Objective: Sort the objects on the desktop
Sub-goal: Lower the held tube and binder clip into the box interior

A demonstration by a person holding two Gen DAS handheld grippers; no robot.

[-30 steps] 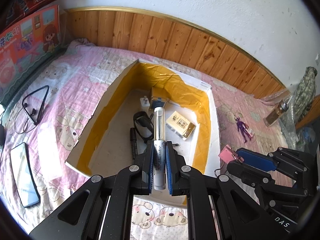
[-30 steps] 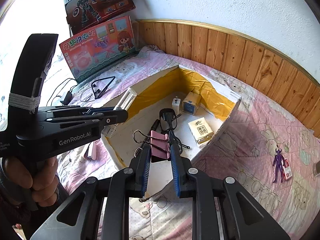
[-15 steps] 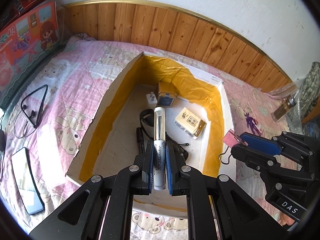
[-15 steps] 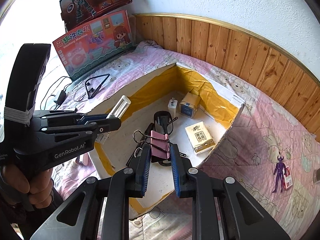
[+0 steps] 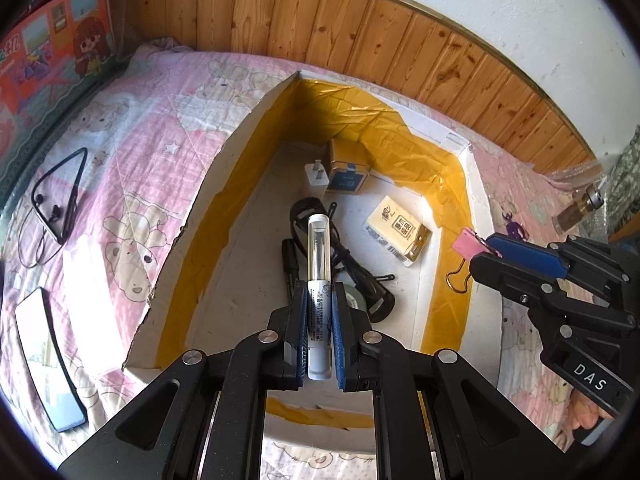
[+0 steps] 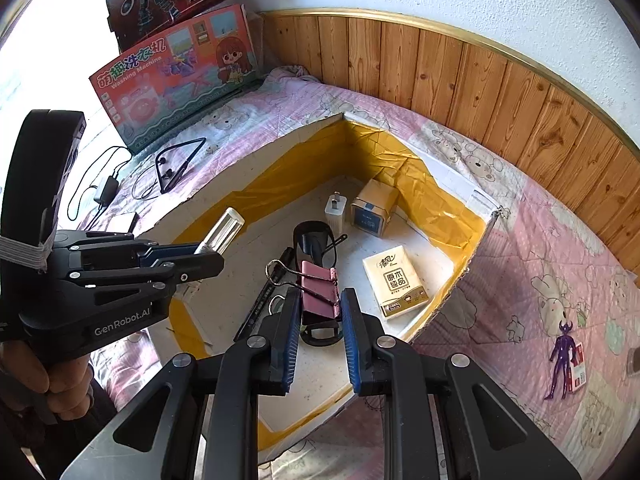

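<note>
Both grippers have advanced over the box, fingers clamping the tube, right clamping the binder clip.

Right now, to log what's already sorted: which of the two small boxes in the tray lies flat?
The pale yellow tissue pack lies flat on the tray floor. The tan box with the blue face stands upright in the far corner.

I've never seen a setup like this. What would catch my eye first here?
Probably the two black hand-held tools over the open box with yellow tape inside, which sits on a pink bedspread. The left tool grips a clear-capped white tube; the right tool grips a pink binder clip. In the box lie a tissue pack and a small tin.
</note>
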